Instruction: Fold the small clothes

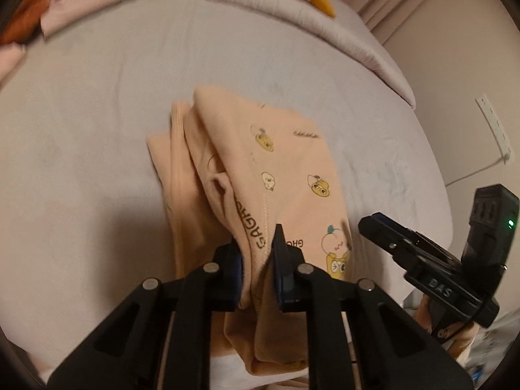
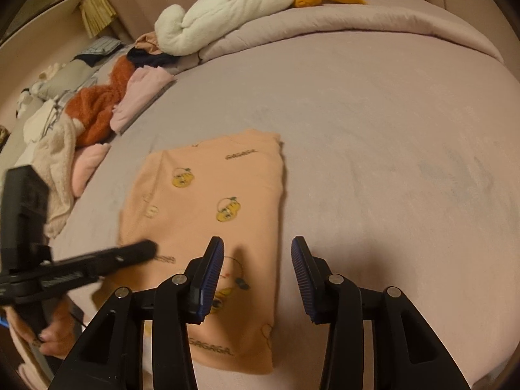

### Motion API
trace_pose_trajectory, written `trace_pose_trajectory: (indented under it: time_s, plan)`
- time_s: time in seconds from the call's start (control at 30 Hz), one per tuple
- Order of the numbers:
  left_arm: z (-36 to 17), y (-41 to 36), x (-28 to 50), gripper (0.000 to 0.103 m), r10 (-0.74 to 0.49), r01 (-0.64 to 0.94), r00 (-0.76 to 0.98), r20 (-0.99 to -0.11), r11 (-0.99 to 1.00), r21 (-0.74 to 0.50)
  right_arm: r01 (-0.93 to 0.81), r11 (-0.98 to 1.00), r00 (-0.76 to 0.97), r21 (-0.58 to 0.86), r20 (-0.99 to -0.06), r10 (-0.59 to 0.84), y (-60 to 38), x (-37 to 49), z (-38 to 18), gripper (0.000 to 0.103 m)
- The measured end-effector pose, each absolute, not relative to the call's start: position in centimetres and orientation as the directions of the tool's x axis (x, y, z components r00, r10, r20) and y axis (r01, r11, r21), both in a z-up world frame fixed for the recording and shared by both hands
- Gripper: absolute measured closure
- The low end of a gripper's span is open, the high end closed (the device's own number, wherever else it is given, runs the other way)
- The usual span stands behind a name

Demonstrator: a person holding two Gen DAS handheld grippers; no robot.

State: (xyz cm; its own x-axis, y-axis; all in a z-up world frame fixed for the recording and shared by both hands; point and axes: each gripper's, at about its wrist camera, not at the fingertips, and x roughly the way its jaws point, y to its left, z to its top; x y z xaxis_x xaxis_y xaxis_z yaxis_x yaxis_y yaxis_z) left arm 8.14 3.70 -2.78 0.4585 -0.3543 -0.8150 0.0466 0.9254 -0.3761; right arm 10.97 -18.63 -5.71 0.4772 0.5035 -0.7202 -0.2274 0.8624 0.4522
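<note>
A peach garment (image 1: 276, 175) with yellow cartoon prints and "GAGAGA" lettering lies on the bed. My left gripper (image 1: 258, 260) is shut on a bunched fold at its near edge and holds it a little off the sheet. In the right wrist view the garment (image 2: 208, 201) lies as a folded rectangle. My right gripper (image 2: 258, 266) is open and empty, hovering over the garment's near right edge. The left gripper (image 2: 143, 250) reaches in from the left onto the cloth. The right gripper (image 1: 383, 230) shows at the right of the left wrist view.
The bed (image 2: 390, 149) has a lilac sheet. A pile of clothes (image 2: 97, 110), pink and rust coloured, lies along its left side. A white and orange plush toy (image 2: 247, 3) rests on a rolled quilt (image 2: 357, 22) at the back. A wall socket (image 1: 494, 126) is at right.
</note>
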Motion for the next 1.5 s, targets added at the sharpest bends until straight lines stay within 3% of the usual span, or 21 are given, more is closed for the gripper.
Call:
trace_pose_trajectory:
  time_s: [0.17,0.23,0.33,0.4,0.47,0.57,0.87,0.93,0.97,1.03,1.1,1.2,1.5]
  plan:
    - [-2.1,4.9,7.2,0.088,-0.315,0.075,0.477,-0.82,0.945,-0.32,-0.229,0.86,0.474,0.457,-0.719,0.508,-18.2,10.8,-5.8,0.059]
    - [-3.6,4.7,8.1,0.086,-0.294,0.056,0.445,-0.846,0.952,-0.301,-0.224,0.854,0.46,0.469,-0.722,0.517,-18.0,10.8,-6.3,0.048]
    - [-6.2,4.9,8.5,0.076,-0.253,0.015,0.412,-0.875,0.962,-0.272,-0.215,0.84,0.437,0.498,-0.72,0.539,-17.6,10.9,-7.0,0.044]
    - [-6.5,5.3,8.3,0.048,-0.232,-0.007,0.439,-0.868,0.965,-0.262,-0.205,0.827,0.415,0.523,-0.719,0.557,-17.3,11.1,-7.4,0.04]
    - [-6.3,6.0,8.0,0.028,-0.195,-0.034,0.472,-0.86,0.97,-0.239,-0.197,0.814,0.402,0.546,-0.713,0.575,-17.2,11.1,-7.7,0.034]
    - [-6.9,6.9,7.8,0.023,-0.214,-0.043,0.486,-0.848,0.963,-0.268,-0.208,0.789,0.372,0.578,-0.699,0.61,-16.6,11.2,-8.2,0.033]
    - [-10.1,7.1,9.8,0.024,-0.403,-0.073,0.427,-0.81,0.877,-0.475,-0.23,0.711,0.31,0.664,-0.643,0.701,-14.4,12.3,-9.7,0.033]
    - [-9.8,6.7,10.0,0.04,-0.408,-0.055,0.428,-0.806,0.879,-0.474,-0.236,0.703,0.311,0.671,-0.634,0.708,-14.0,12.6,-9.9,0.039]
    - [-9.5,6.0,10.0,0.058,-0.428,-0.038,0.424,-0.798,0.872,-0.488,-0.237,0.71,0.318,0.663,-0.638,0.701,-13.8,12.6,-9.9,0.043]
    - [-9.4,5.3,10.3,0.065,-0.441,-0.043,0.42,-0.794,0.864,-0.502,-0.244,0.717,0.326,0.653,-0.641,0.695,-13.4,12.6,-9.8,0.061]
    - [-8.6,4.6,10.3,0.071,-0.424,-0.033,0.428,-0.799,0.876,-0.482,-0.246,0.726,0.34,0.642,-0.644,0.685,-13.5,12.4,-9.4,0.071]
    - [-6.9,3.3,10.3,0.074,-0.413,-0.019,0.452,-0.79,0.882,-0.472,-0.285,0.735,0.364,0.616,-0.64,0.677,-13.9,12.0,-7.8,0.078]
    - [-4.1,1.8,11.4,0.074,-0.441,0.057,0.521,-0.731,0.872,-0.486,-0.317,0.778,0.473,0.542,-0.621,0.625,-16.9,12.9,-4.2,0.078]
